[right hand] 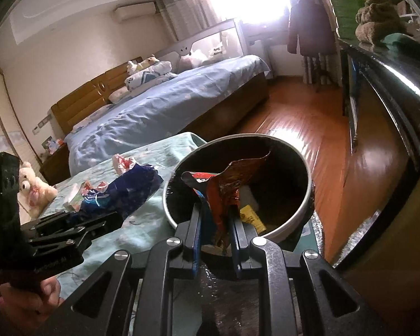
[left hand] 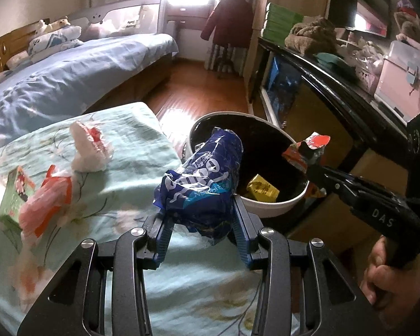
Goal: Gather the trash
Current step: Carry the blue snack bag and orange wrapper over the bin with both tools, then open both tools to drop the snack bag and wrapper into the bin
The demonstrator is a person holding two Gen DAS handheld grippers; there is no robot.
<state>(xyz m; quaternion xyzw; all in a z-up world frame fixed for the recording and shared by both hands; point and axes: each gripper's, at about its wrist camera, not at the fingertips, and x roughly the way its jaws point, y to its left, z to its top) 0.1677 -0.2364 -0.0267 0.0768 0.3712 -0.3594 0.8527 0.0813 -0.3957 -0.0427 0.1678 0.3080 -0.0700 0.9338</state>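
Both hand-held grippers clamp wrappers, blue bag [left hand: 201, 179] and red wrapper [right hand: 224, 190], beside the bin [right hand: 305, 212].

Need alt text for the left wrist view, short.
The left claw grips a crumpled blue plastic wrapper at the near rim of a round white trash bin with a black liner. The right claw holds a torn red-orange snack wrapper over the bin; more litter lies on the mint floral cloth.

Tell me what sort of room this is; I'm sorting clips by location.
Most likely a home bedroom: a made bed with plush toys at its wooden headboard, and a coat hanging near the bright window.
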